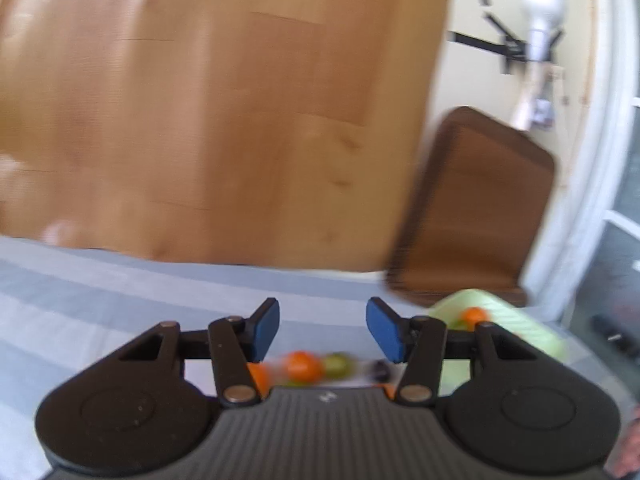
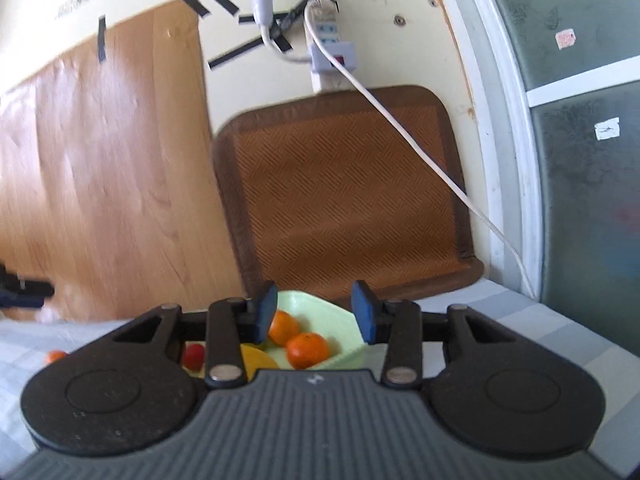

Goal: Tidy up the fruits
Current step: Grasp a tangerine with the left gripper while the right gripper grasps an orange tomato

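I see two glossy tangerines [image 2: 306,350] in a pale green tray [image 2: 340,322], just ahead of my right gripper [image 2: 316,316]; its jaws are wide apart, empty. A red fruit [image 2: 193,356] and yellow fruit [image 2: 256,360] sit to their left. Only my left view, blurred, shows loose fruit: an orange one [image 1: 302,366] and a green one [image 1: 338,364] below the open, empty left gripper [image 1: 323,330]; the tray is to its right.

A grey-striped cloth [image 2: 520,320] carries a green tray [image 2: 320,312], a loose orange [image 2: 55,356] and a red fruit [image 2: 193,355].
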Motion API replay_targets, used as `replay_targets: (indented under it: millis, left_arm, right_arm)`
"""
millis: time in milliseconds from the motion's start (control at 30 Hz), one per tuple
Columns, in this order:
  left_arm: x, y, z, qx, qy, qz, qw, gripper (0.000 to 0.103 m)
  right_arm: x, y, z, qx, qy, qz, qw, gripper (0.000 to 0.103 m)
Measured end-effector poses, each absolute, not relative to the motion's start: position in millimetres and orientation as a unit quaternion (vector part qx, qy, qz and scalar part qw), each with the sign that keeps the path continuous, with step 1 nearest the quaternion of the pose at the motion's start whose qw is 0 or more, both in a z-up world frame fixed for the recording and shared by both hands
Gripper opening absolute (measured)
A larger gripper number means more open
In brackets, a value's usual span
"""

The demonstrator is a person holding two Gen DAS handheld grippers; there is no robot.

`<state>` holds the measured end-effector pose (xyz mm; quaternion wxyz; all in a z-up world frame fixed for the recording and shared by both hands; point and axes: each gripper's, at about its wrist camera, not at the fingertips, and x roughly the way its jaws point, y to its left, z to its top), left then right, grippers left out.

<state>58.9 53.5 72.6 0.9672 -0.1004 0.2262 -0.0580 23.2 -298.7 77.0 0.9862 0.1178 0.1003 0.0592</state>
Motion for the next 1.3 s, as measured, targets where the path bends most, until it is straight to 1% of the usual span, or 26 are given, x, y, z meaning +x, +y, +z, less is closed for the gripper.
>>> replay_targets:
  millis: [133,167,233,267,367,500,533,633,667,700,767,867,1000,1300]
  left_arm:
    - [62.0,89.7,56.1,-0.127,0.253,-0.038,0.958,0.05]
    - [64.1,91.7,51.8,-0.132,0.258,-0.041,0.956,0.059]
    - [68.4,88.7,43.7,-0.133,0.264,-0.047,0.954,0.066]
    - [72.5,86.4,39.7,-0.131,0.268,-0.047,0.953,0.068]
    - [85.3,81.6,28.0,-0.132,0.289,-0.047,0.947,0.068]
    - [95.3,78.9,17.3,-0.13,0.3,-0.038,0.944,0.067]
    - [96.9,79.8,14.6,-0.135,0.302,-0.039,0.943,0.064]
    - [101.6,83.7,5.3,-0.156,0.321,-0.053,0.933,0.047]
    - [101.2,85.3,5.1,-0.163,0.319,-0.059,0.932,0.037]
    - [99.9,86.5,6.0,-0.167,0.315,-0.065,0.932,0.037]
    - [97.3,86.8,6.3,-0.163,0.316,-0.058,0.933,0.037]
    - [83.7,92.2,8.9,-0.179,0.313,-0.053,0.931,0.037]
    - [47.1,89.5,15.1,-0.183,0.3,-0.066,0.934,0.037]
    - [-18.8,23.4,11.9,-0.14,0.307,-0.139,0.931,0.037]
  right_arm:
    - [17.5,-252.7,89.4,0.094,0.111,0.16,0.976,0.044]
    - [19.6,-234.4,89.5,0.079,0.127,0.189,0.971,0.044]
    - [27.4,-200.7,84.2,0.048,0.167,0.23,0.958,0.044]
    - [32.3,-184.8,80.1,0.033,0.185,0.24,0.952,0.044]
    - [54.3,-144.9,63.0,-0.002,0.243,0.258,0.935,0.044]
    - [77.3,-120.5,48.2,-0.022,0.282,0.248,0.927,0.045]
    - [83.0,-117.8,46.3,-0.022,0.293,0.247,0.924,0.045]
    - [96.7,-114.3,40.4,-0.009,0.324,0.253,0.912,0.046]
    - [99.7,-113.2,38.8,-0.007,0.332,0.253,0.908,0.045]
    - [101.4,-113.7,37.7,-0.004,0.338,0.255,0.906,0.045]
    - [99.2,-116.8,38.6,0.002,0.334,0.253,0.908,0.032]
    - [88.6,-124.1,41.4,0.014,0.324,0.247,0.913,0.032]
    - [57.3,-128.0,45.5,0.001,0.301,0.256,0.919,0.032]
    - [-9.3,-147.6,48.1,0.004,0.294,0.254,0.921,0.032]
